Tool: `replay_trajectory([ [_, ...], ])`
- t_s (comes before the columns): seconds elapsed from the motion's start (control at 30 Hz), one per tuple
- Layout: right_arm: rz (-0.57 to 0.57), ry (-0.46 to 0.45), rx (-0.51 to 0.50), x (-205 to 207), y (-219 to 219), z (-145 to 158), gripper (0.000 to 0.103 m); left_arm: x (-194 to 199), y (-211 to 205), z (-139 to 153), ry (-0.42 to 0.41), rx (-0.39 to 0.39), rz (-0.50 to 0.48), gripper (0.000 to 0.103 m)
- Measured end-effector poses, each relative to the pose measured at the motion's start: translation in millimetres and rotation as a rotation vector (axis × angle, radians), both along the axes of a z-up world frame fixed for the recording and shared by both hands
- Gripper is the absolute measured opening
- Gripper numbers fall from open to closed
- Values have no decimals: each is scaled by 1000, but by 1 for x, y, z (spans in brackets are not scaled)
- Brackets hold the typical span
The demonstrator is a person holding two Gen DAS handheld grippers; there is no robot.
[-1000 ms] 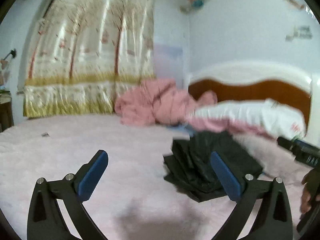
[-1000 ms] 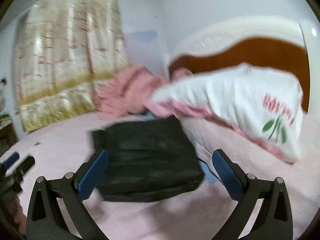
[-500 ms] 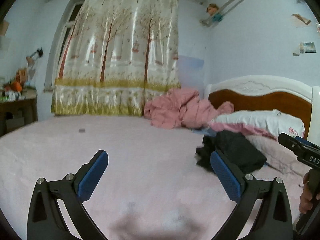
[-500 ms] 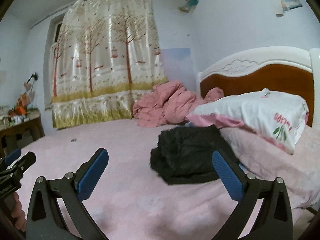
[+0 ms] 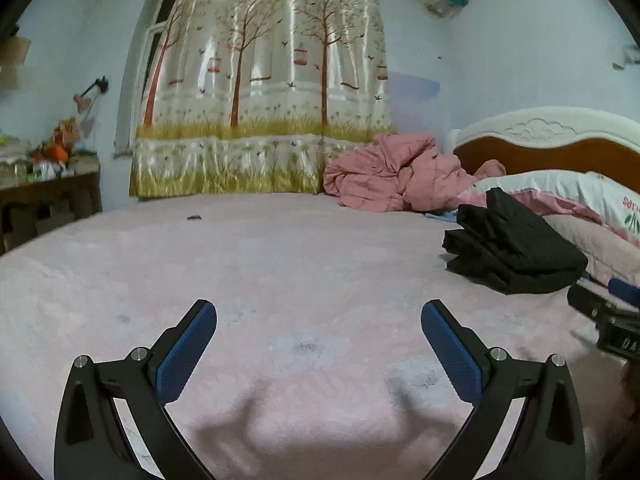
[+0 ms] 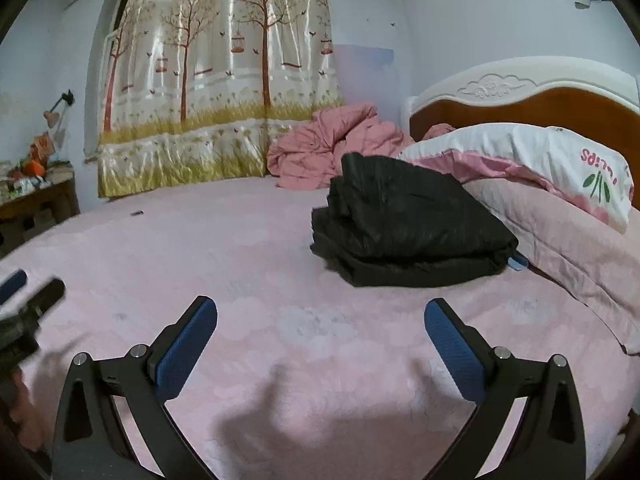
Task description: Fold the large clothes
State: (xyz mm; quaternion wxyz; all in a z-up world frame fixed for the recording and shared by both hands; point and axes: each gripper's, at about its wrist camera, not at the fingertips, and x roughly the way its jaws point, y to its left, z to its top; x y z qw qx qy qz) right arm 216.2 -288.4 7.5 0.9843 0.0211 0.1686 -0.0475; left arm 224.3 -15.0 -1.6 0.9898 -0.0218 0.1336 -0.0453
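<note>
A black garment (image 5: 516, 246) (image 6: 404, 224) lies folded into a thick bundle on the pink bed (image 5: 280, 264) (image 6: 224, 264), close to the pillow. My left gripper (image 5: 318, 320) hovers open over bare bedspread, well short and left of the bundle. My right gripper (image 6: 320, 318) is open too, just in front of the bundle, nothing between its blue pads (image 6: 452, 348). The other gripper's body shows at the right edge of the left wrist view (image 5: 608, 316) and at the left edge of the right wrist view (image 6: 28, 312).
A white pillow (image 6: 540, 160) and pink cover lie against the wooden headboard (image 6: 540, 96). A crumpled pink quilt (image 5: 396, 172) sits at the far corner by the tree-print curtain (image 5: 260, 92). A cluttered table (image 5: 48, 184) stands to the left. A small dark item (image 5: 195, 217) lies on the bedspread.
Both grippers have pulled back from the black bundle, which now lies farther off and to the right. Both stayed open throughout.
</note>
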Motion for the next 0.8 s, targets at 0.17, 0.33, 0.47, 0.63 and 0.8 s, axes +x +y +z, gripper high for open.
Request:
replay_trajectory([
  [0.17,-15,-11,0,-2,-3,-1,103,2,-2,-2,7,8,-1,103],
  [0.33,-12,7,-35,2,3,-3,103,-3,-12,0,-19,51,-1,103],
  [0.47,-7,15,-42,4,4,-4,103,-1,-14,-2,-9,61,-8,103],
  [0.63,-8,14,-42,4,4,-4,103,-1,-13,0,-30,60,-7,103],
  [0.8,-9,-9,-74,0,8,-4,103,0,-20,-1,-29,85,-6,103],
])
